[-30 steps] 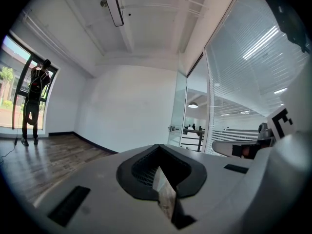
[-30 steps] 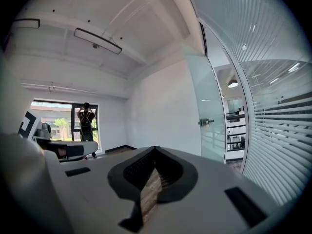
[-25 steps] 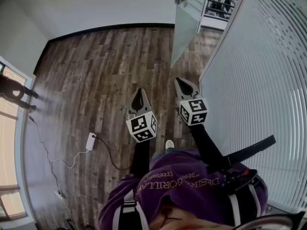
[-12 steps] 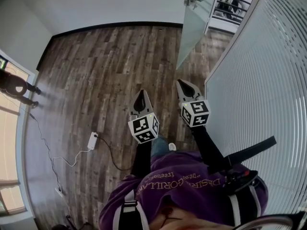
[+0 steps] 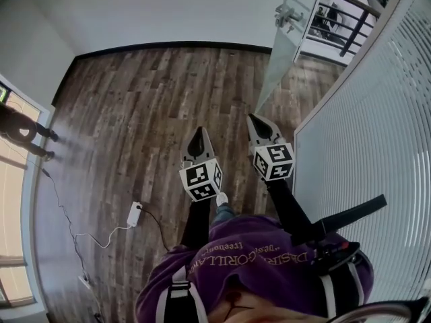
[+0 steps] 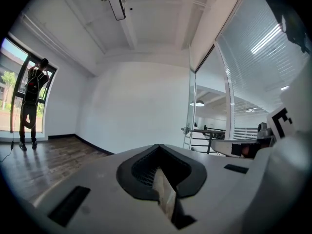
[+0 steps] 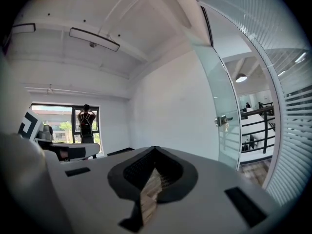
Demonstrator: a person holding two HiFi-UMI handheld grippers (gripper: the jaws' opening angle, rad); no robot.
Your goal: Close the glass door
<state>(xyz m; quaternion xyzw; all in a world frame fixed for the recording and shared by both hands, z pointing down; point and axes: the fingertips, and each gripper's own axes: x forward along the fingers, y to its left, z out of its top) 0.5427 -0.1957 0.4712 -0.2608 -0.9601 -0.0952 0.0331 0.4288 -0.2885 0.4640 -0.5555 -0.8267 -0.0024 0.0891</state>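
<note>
left claw (image 5: 196, 133) and right claw (image 5: 253, 120) both clenched empty; I risk skidding off the handle (image 5: 286, 15) of the far-right glass door (image 5: 281, 54), slamming it.

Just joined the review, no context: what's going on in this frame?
A person holds a two-jaw gripper in each hand, out over the wooden floor. The left gripper and right gripper are both shut and empty. The glass door ahead on the right stands open; neither gripper has reached it or its handle. At the far left another person stands at a window.
</note>
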